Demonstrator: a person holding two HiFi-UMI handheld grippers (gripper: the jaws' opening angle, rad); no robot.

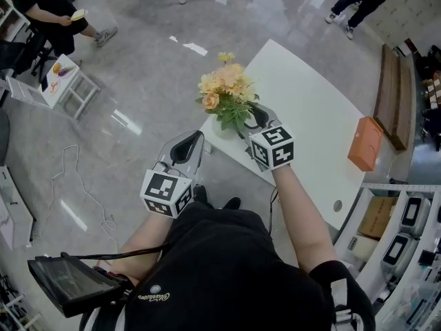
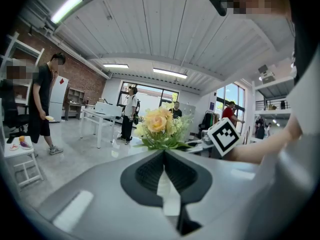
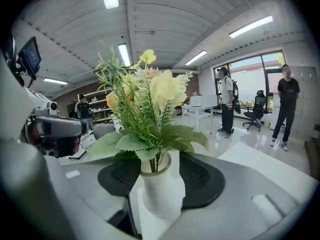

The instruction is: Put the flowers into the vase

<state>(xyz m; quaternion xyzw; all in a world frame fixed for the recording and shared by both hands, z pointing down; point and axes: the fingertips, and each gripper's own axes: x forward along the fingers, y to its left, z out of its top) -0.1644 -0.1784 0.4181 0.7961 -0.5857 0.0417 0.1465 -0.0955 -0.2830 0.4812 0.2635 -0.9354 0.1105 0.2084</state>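
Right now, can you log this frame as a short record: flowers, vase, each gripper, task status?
flowers: peach and yellow bunch, stems down in the vase
vase: white, upright, at the corner of the white table
right gripper: open, one jaw on each side of the vase
left gripper: shut, empty, beside the table's corner
other: orange box further along the table
task status: flowers already in the vase

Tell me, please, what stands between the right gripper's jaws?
The white vase holding the flowers stands between the open jaws in the right gripper view.
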